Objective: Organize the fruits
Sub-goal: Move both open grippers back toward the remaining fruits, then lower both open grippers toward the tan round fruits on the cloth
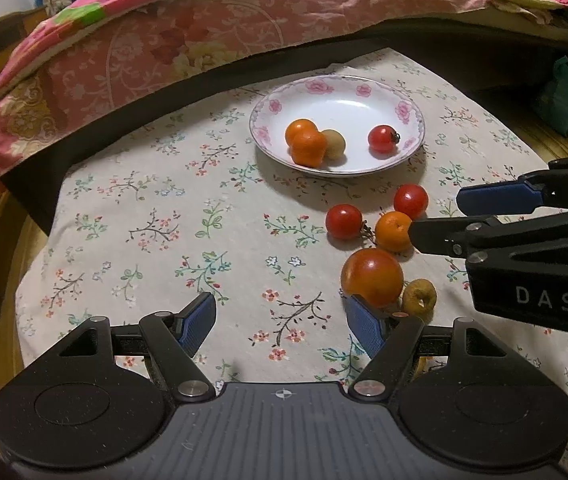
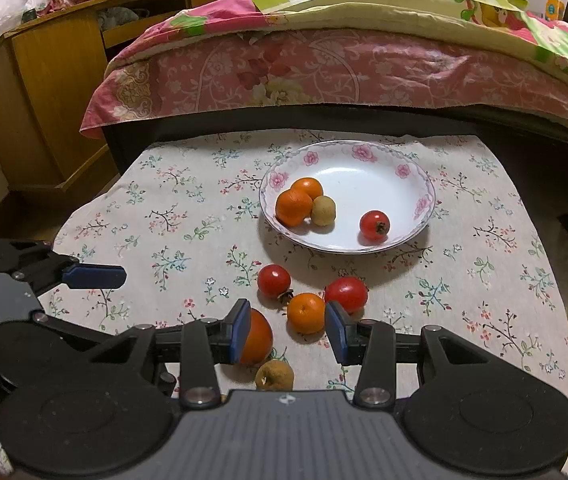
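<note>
The right gripper stands parted with nothing pressed between its pads; a small orange lies on the cloth in the gap just ahead of them, untouched as far as shows. Two small tomatoes flank it: one beyond on the left, one against the right finger. A large tomato sits outside the left finger, a brown fruit nearer. The left gripper gapes empty. Toward the worktop's far edge, the plate holds four fruits.
</note>
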A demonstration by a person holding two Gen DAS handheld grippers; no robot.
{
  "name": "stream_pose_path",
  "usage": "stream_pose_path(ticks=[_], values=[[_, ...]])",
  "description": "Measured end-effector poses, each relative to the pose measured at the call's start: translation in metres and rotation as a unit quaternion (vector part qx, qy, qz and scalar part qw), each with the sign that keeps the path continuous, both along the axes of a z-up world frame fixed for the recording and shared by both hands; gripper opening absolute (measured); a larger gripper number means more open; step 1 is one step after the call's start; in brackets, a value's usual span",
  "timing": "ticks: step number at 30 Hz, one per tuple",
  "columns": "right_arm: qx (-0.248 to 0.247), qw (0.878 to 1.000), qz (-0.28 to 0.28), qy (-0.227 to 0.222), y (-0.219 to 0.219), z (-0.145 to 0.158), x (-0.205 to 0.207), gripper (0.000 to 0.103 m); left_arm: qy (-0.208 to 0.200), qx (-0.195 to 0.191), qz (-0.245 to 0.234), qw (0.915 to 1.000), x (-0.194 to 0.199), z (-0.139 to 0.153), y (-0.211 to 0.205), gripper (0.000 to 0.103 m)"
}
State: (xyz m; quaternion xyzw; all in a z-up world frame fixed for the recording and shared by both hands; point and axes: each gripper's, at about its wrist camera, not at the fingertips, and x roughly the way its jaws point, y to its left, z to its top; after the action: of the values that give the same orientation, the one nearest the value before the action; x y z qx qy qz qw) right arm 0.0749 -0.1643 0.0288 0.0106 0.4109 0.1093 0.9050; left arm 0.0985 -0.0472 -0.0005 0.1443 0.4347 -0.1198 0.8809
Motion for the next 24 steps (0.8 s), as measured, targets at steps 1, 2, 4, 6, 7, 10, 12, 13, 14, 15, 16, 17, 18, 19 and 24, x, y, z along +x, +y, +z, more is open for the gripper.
stream_pose_path(ticks=[1,2,4,6,7,10,12,13,14,15,16,17,18,19,24], values=[[0.000,1.000,0.000,0.000,0.000,0.000,0.000,0.040,0.001,0.000,-0.001,1.0000,0.000,-0.001,-0.001,0.078],[-0.001,1.000,-0.001,0.001,-0.001,0.000,0.000,0.040,0.002,0.000,-0.003,1.0000,-0.001,-0.001,-0.002,0.078],[0.000,1.000,-0.003,0.002,-0.002,-0.001,-0.001,0.040,0.003,0.001,-0.005,1.0000,-0.002,-0.002,-0.003,0.078],[0.001,1.000,-0.005,0.003,-0.003,-0.001,-0.002,0.040,0.004,0.000,-0.009,1.0000,-0.004,-0.003,-0.005,0.078],[0.001,1.000,-0.005,0.003,-0.004,-0.001,-0.002,0.040,0.005,0.001,-0.011,0.9999,-0.005,-0.004,-0.007,0.078],[0.000,1.000,-0.005,0.005,-0.004,-0.002,-0.003,0.040,0.008,0.003,-0.016,0.9998,-0.005,-0.005,-0.010,0.078],[0.000,1.000,-0.006,0.006,-0.003,-0.002,-0.003,0.040,0.009,0.004,-0.018,0.9998,-0.006,-0.006,-0.011,0.078],[0.000,1.000,-0.006,0.006,-0.003,-0.002,-0.003,0.040,0.010,0.005,-0.019,0.9998,-0.006,-0.007,-0.011,0.078],[0.000,1.000,-0.007,0.006,-0.004,-0.002,-0.003,0.040,0.011,0.005,-0.019,0.9998,-0.006,-0.007,-0.011,0.078],[0.000,1.000,-0.007,0.007,-0.004,-0.002,-0.003,0.040,0.011,0.006,-0.019,0.9997,-0.006,-0.007,-0.011,0.078],[0.000,1.000,-0.007,0.007,-0.004,-0.002,-0.003,0.040,0.012,0.005,-0.019,0.9997,-0.006,-0.007,-0.011,0.078],[-0.001,1.000,-0.008,0.008,-0.004,-0.003,-0.003,0.040,0.013,0.005,-0.019,0.9997,-0.006,-0.007,-0.011,0.078],[-0.001,1.000,-0.008,0.008,-0.005,-0.003,-0.003,0.040,0.013,0.005,-0.019,0.9997,-0.006,-0.007,-0.011,0.078],[-0.001,1.000,-0.008,0.009,-0.005,-0.003,-0.003,0.040,0.013,0.005,-0.020,0.9997,-0.006,-0.007,-0.011,0.078],[-0.001,1.000,-0.008,0.010,-0.004,-0.004,-0.003,0.040,0.015,0.005,-0.023,0.9996,-0.006,-0.008,-0.012,0.078]])
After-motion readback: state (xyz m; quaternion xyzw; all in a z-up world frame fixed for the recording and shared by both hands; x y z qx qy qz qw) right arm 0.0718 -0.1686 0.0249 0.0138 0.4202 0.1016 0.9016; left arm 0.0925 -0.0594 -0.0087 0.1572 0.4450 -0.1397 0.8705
